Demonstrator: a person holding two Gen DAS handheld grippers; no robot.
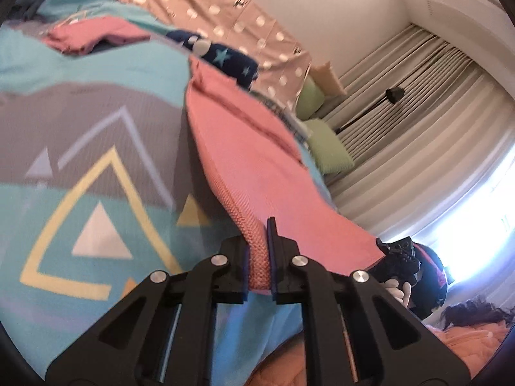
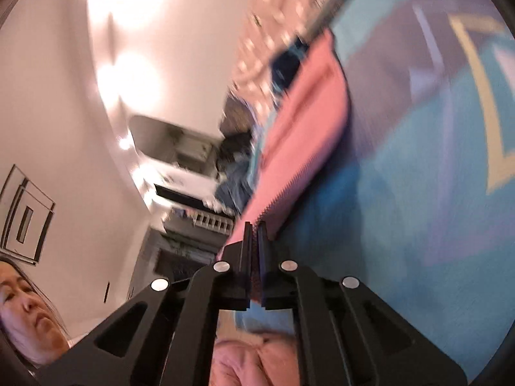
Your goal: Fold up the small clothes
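Left gripper (image 1: 259,251): fingers pinched narrow on the ribbed hem of the pink garment (image 1: 254,160). Cloth runs away from it across the teal/grey triangle-print bedspread (image 1: 96,193), partly lifted, its far end near the navy star-print item (image 1: 225,59). Right gripper (image 2: 254,251): fingers nearly together, clamped on the same ribbed edge, seen end-on; this view is motion-blurred.

Step looks like an early fold, hem held at two corners. To do it well: keep both grips level and the hem taut, carry it over to the far edge, lay down flat before letting go.

Room: open bedspread to the left. A folded pink piece (image 1: 93,37) lies further up, well apart. Polka-dot bedding (image 1: 225,16) and green pillows (image 1: 325,148) bound the right side.
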